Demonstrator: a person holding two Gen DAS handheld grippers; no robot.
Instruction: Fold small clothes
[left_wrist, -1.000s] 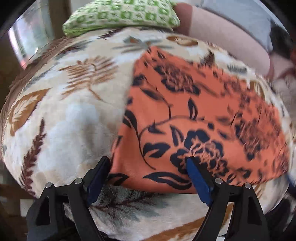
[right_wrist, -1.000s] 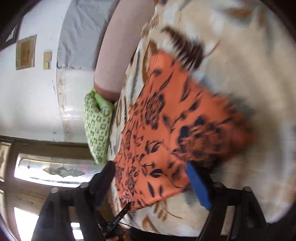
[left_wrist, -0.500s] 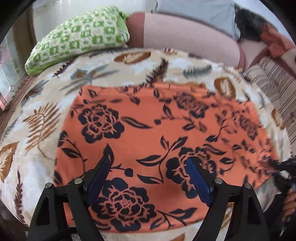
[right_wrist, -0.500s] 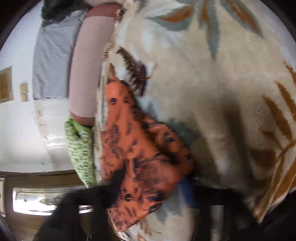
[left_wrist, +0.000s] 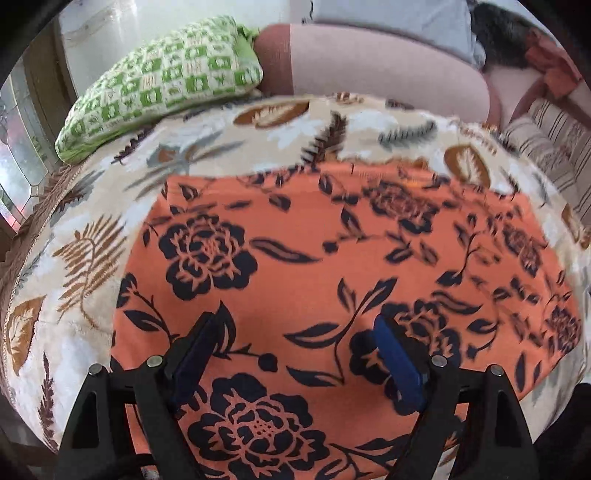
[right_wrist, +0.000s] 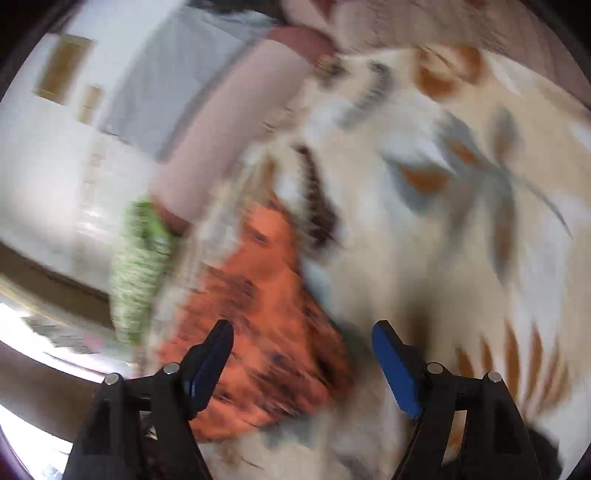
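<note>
From my left camera I see the orange floral cloth (left_wrist: 332, 280) spread flat on the leaf-patterned blanket (left_wrist: 74, 258), filling the middle and near part of the view. My left gripper (left_wrist: 295, 343) hovers over its near half with the jaws wide apart; the cloth lies under and between the blue pads (left_wrist: 397, 363), and neither pad pinches a fold. At the far left a green checked pillow (left_wrist: 162, 85) rests on the blanket's edge, with a pink bolster (left_wrist: 369, 66) to its right.

The right camera is heavily smeared (motion blur over nearly everything). My right gripper (right_wrist: 303, 347) has its jaws opening and already standing well apart. The same cloth (right_wrist: 266, 295) shows as an orange bunch running from the near left finger away toward the far middle; part of it sits between the fingers, closer to the left one, but I see no pad pressing on it. Bare blanket (right_wrist: 461, 221) fills the right side.

I can read no brand, label or writing in either view.
</note>
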